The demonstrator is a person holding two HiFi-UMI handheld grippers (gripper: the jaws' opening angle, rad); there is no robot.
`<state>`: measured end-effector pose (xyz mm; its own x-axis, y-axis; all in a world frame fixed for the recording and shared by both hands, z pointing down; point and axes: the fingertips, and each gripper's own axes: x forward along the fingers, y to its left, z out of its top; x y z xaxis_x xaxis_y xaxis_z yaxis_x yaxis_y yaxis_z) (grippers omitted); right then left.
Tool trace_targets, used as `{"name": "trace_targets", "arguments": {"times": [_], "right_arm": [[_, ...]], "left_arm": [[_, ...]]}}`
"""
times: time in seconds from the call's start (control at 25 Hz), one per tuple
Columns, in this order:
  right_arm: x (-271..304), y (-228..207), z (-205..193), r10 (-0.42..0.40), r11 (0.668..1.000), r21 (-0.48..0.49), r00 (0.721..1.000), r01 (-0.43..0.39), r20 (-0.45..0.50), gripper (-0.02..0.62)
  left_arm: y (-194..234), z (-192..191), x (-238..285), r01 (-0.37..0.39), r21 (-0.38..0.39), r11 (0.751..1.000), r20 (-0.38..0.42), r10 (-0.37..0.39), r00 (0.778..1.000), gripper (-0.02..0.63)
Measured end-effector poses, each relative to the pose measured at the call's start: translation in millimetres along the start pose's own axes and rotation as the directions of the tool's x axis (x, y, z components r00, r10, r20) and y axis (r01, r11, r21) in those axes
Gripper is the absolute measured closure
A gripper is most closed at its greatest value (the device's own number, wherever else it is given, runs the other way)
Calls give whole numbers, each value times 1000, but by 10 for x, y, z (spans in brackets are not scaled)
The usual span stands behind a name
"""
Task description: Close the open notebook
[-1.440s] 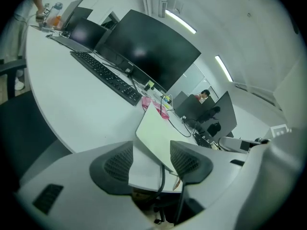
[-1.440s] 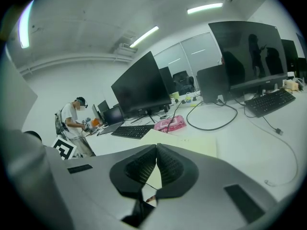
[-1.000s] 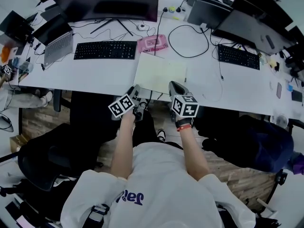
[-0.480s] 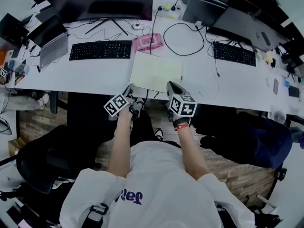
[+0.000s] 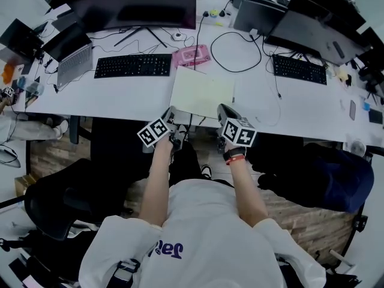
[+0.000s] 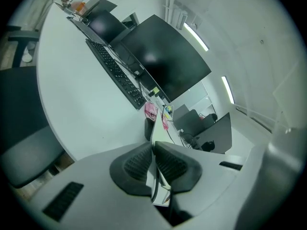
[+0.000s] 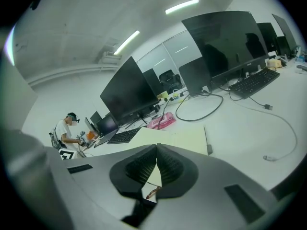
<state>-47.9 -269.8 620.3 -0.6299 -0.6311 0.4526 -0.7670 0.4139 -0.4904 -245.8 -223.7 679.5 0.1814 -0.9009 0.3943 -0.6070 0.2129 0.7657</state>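
Note:
The open notebook (image 5: 203, 92) lies flat on the white desk (image 5: 132, 95), its pale yellow pages up. My left gripper (image 5: 172, 116) is at its near left corner. In the left gripper view the jaws (image 6: 153, 145) are closing, and a thin edge of the notebook (image 6: 156, 128) runs edge-on between the ribbed pads, which press on it. My right gripper (image 5: 222, 110) sits at the near right corner. Its tips (image 7: 157, 146) meet, with the notebook (image 7: 182, 139) spread out beyond them. Whether a page is pinched there I cannot tell.
Behind the notebook are a pink case (image 5: 192, 54), a black keyboard (image 5: 133, 65) and a large monitor (image 5: 138, 2). A laptop (image 5: 73, 54) stands at the left. A cable loop (image 5: 240, 50) and a second keyboard (image 5: 299, 69) lie to the right. A black chair (image 5: 60, 200) stands below the desk edge.
The head view has shifted a little. Both grippers stay at the notebook's near edge, and the notebook has not moved.

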Motion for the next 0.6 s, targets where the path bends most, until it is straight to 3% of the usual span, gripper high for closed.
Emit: {"name": "trace_targets", "arguments": {"times": [0.6], "right_arm": [[-205,36,218,-1,999,38,996,-2,84,597]], "left_arm": [[-270,-47,-143,-6,114,993,-28,10,1000,573]]}}
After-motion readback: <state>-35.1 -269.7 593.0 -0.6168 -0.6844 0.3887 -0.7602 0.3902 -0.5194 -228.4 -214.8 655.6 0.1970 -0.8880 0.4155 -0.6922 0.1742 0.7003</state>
